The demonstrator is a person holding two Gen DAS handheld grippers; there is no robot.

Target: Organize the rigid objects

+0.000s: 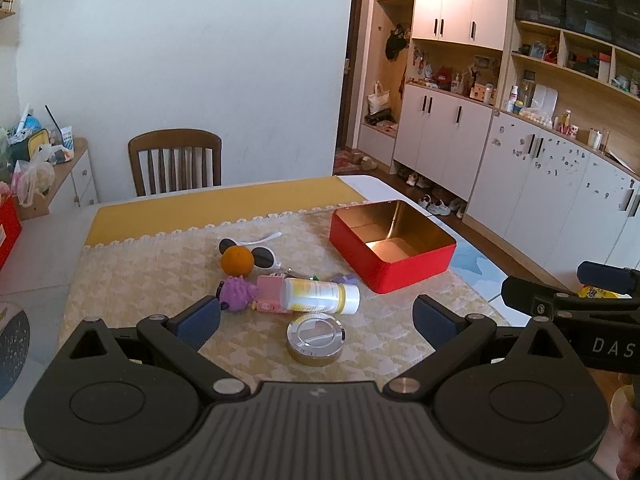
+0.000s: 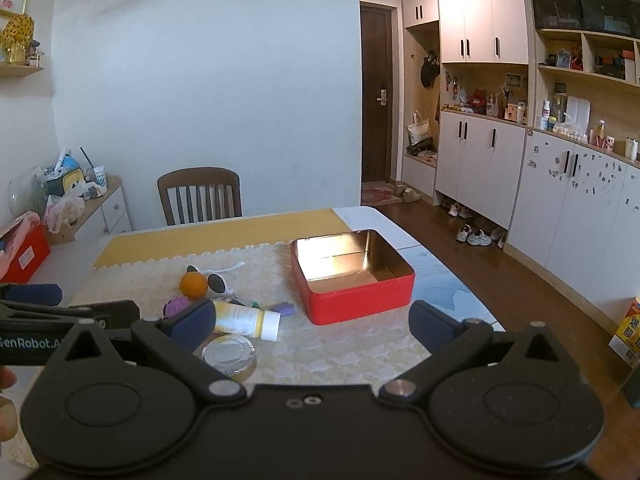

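Left wrist view, left to right: I see the orange (image 1: 237,261) by the sunglasses (image 1: 256,251), a white bottle (image 1: 320,295) lying flat at centre, a round tin (image 1: 315,338) below it, and the red box (image 1: 392,246) right of centre. My left gripper (image 1: 316,322) and right gripper (image 2: 312,320) are both spread wide, holding nothing.
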